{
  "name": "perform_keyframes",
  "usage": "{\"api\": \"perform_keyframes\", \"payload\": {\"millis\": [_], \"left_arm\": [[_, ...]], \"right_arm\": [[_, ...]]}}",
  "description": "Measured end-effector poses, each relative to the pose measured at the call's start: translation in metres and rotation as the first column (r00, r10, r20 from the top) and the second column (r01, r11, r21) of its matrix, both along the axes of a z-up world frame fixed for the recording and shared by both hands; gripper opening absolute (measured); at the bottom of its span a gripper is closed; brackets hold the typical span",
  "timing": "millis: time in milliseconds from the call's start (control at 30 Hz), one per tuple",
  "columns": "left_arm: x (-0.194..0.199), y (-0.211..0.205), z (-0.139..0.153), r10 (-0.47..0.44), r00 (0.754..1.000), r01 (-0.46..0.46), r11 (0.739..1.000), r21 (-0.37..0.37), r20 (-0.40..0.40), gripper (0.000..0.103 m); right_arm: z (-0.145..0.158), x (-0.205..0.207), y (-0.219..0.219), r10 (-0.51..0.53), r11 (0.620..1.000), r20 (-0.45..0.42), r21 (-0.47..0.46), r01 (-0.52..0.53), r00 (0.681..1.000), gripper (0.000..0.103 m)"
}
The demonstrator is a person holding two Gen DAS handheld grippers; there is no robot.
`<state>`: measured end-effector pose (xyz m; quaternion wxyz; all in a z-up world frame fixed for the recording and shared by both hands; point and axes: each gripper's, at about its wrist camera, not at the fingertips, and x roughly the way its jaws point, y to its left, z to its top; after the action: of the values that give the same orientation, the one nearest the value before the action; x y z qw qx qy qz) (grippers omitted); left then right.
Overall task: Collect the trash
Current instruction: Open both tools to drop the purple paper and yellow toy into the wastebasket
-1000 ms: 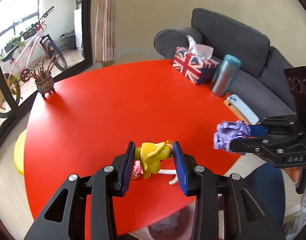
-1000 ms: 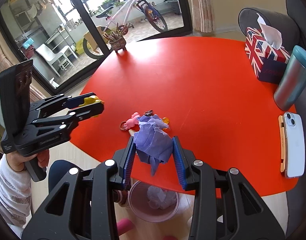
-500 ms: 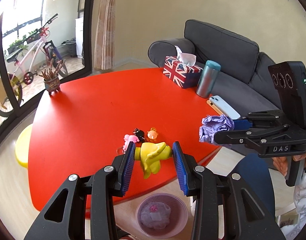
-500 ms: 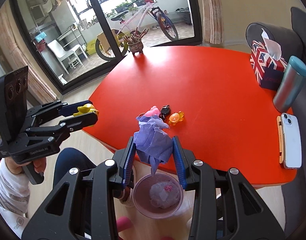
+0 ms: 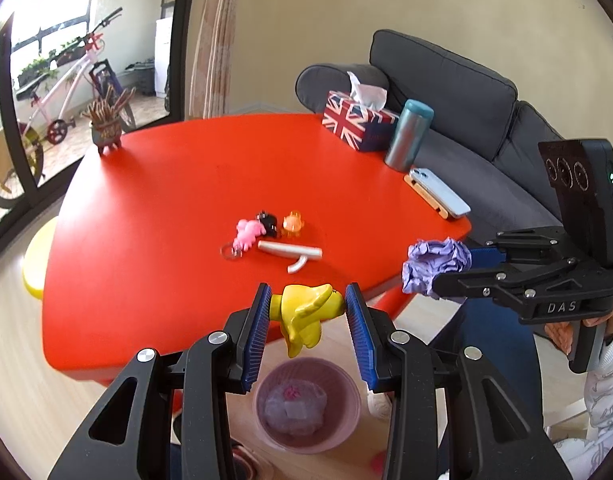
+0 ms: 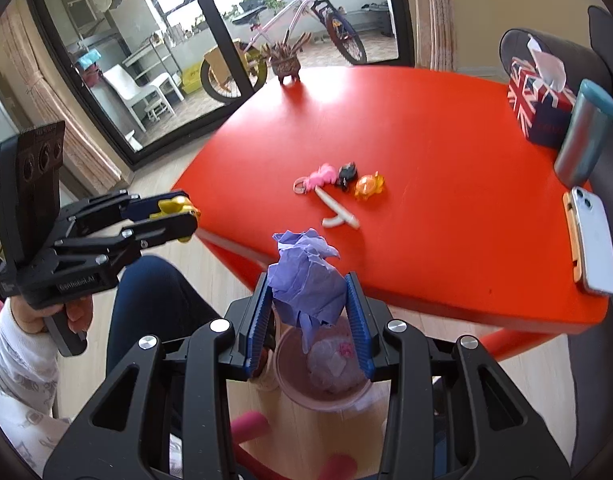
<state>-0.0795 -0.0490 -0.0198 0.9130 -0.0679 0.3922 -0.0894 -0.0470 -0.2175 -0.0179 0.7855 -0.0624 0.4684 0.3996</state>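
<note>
My left gripper [image 5: 308, 308] is shut on a yellow peel-like scrap [image 5: 304, 314], held in the air just off the near edge of the red table [image 5: 166, 200]. My right gripper [image 6: 310, 296] is shut on a crumpled purple tissue [image 6: 306, 280], also off the table edge. Below both sits a pink waste bin [image 5: 306, 408] on the floor, holding crumpled tissue. In the left wrist view the right gripper [image 5: 438, 268] shows at the right with the purple tissue [image 5: 434, 264]. The left gripper [image 6: 186, 220] shows at the left of the right wrist view.
On the table lie a pink keyring toy [image 5: 246, 234], a small black item [image 5: 268, 222], an orange candy [image 5: 292, 224] and a white bent stick [image 5: 294, 254]. Further back stand a flag-print tissue box [image 5: 358, 124], a teal tumbler [image 5: 408, 140], a phone [image 5: 438, 196] and a small pot [image 5: 104, 132]. A grey sofa [image 5: 466, 92] is behind.
Both grippers have drawn back from over the table toward its near edge, each still holding its item. The pink bin has come into fuller view beneath them.
</note>
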Motion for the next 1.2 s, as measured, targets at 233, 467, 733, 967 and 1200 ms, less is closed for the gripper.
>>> {"api": "perform_keyframes", "payload": {"millis": [233, 467, 733, 967, 1200], "left_arm": [[-0.013, 0.0, -0.013, -0.008, 0.999, 0.008, 1.0, -0.013, -0.035, 0.037], [-0.018, 0.0, -0.017, -0.014, 0.999, 0.013, 0.999, -0.034, -0.042, 0.037], [-0.018, 0.002, -0.017, -0.016, 0.999, 0.014, 0.999, -0.03, -0.048, 0.038], [-0.018, -0.002, -0.021, -0.03, 0.998, 0.028, 0.999, -0.033, -0.063, 0.037], [-0.017, -0.006, -0.028, -0.051, 0.995, 0.048, 0.998, -0.038, -0.082, 0.037]], "right_arm": [[-0.021, -0.013, 0.002, 0.023, 1.0, -0.054, -0.02, -0.024, 0.998, 0.037], [-0.024, -0.019, 0.01, 0.049, 0.998, -0.076, -0.023, -0.05, 0.996, 0.039], [-0.017, -0.013, 0.009, 0.028, 1.0, -0.057, 0.01, -0.027, 0.998, 0.09], [-0.011, -0.006, 0.006, -0.004, 1.0, -0.048, 0.008, 0.005, 0.999, 0.094], [-0.016, -0.006, -0.004, -0.036, 0.999, -0.043, -0.008, 0.035, 0.998, 0.095]]}}
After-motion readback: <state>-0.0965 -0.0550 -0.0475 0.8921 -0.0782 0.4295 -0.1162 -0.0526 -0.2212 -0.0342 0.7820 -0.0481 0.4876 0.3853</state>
